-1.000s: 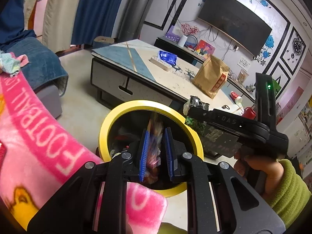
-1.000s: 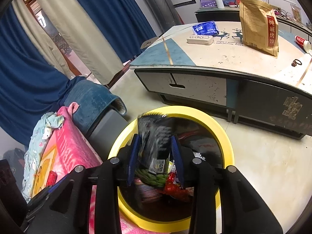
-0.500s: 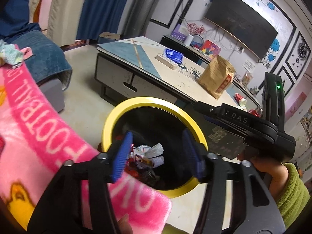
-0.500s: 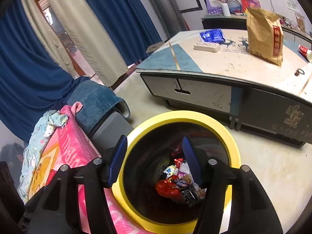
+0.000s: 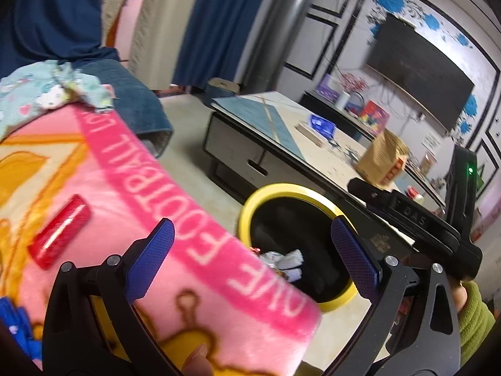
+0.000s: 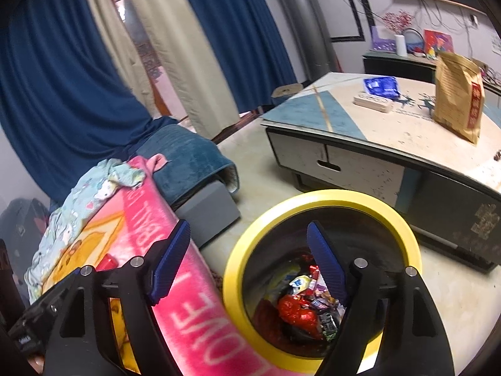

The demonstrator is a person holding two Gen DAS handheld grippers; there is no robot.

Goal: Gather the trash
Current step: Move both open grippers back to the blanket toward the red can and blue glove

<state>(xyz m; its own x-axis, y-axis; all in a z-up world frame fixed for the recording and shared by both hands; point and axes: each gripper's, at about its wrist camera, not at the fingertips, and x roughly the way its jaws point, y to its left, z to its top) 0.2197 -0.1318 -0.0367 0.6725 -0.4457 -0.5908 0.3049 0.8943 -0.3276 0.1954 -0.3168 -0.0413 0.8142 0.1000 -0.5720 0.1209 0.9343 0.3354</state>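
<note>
A yellow-rimmed black bin [image 5: 291,188] [image 6: 313,199] stands on the floor beside the sofa, with several crumpled wrappers [image 6: 308,300] [image 5: 283,261] at its bottom. My left gripper [image 5: 250,257] is open and empty, over the pink blanket's edge and the bin's left side. My right gripper [image 6: 250,258] is open and empty too, straddling the bin's left rim. A red wrapper [image 5: 59,232] [image 6: 108,263] lies on the pink blanket [image 5: 103,206] [image 6: 175,269] to the left. The right gripper's black body shows in the left wrist view, held by a hand in a green sleeve [image 5: 472,316].
A low coffee table [image 6: 391,138] [image 5: 281,131] stands beyond the bin with a brown paper bag [image 6: 458,97], a blue packet [image 6: 382,86] and a white box [image 6: 372,101]. A blue towel [image 6: 188,153] and light clothes [image 6: 90,194] lie on the sofa. Bare floor surrounds the bin.
Both grippers opened and dropped their wrappers into the bin. Both have since swung left, bringing the pink blanket and the red wrapper into view.
</note>
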